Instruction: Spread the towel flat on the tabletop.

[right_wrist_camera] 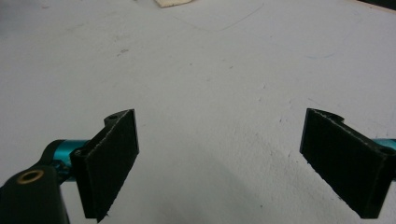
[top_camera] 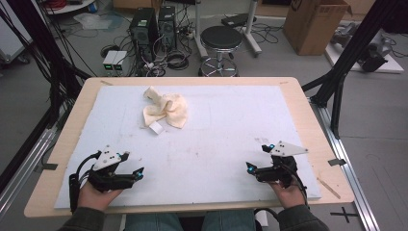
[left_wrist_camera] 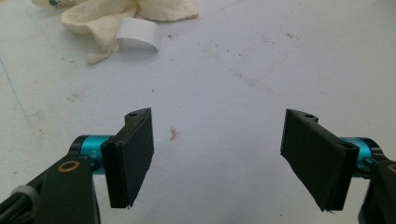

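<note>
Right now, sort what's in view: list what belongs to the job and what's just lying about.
Job:
- crumpled cream cloth with white tag
- left gripper, open
- right gripper, open
- white mat

Lying about:
- black stool
- cardboard box
- computer towers

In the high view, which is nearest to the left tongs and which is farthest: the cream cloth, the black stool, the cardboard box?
From the left tongs, jaws open:
1. Cream cloth, crumpled on the white mat, far left part.
2. Black stool, on the floor beyond the table's far edge.
3. Cardboard box, on the floor at far right.
</note>
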{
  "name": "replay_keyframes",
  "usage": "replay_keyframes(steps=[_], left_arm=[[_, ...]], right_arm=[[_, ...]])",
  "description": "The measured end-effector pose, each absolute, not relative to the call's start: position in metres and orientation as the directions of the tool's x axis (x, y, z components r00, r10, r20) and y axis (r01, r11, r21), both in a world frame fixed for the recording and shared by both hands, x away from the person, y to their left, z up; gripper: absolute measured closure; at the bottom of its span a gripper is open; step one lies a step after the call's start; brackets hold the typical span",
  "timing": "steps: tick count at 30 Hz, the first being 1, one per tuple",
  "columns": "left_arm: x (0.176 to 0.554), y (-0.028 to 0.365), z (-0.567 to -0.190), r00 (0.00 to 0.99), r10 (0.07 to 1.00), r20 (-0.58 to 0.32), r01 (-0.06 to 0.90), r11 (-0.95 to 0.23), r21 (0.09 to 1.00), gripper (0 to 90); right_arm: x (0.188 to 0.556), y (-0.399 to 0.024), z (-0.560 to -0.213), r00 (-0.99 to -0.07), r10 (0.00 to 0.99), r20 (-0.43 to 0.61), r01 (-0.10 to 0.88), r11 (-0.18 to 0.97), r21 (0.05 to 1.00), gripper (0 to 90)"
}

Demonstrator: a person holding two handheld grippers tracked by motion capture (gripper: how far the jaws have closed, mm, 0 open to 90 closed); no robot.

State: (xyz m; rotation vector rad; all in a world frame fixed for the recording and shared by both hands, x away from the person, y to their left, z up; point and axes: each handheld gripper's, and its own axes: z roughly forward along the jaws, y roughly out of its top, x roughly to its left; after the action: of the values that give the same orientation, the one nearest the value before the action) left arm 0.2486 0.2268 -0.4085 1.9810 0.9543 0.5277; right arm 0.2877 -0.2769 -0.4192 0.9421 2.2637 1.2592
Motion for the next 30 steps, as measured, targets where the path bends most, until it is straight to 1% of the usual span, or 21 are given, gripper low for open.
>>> replay_keyframes(steps=[13,30], left_arm=[[0.2464,0.2284,-0.4094,0.616,0.788,0.009,0.432,-0.347,0.833,26.3],[0.2498,0.2271,-0.4099,0.628,0.779,0.0,0.426,-0.343,0.837,26.8]], right_arm=[[0.291,-0.271,-0.4204,-0.72,0.693,-0.014,0.359,0.39,0.848,11.0],[0.2897,-0.2705,-0.4193,-0.714,0.7,-0.016,0.358,0.385,0.85,11.0]])
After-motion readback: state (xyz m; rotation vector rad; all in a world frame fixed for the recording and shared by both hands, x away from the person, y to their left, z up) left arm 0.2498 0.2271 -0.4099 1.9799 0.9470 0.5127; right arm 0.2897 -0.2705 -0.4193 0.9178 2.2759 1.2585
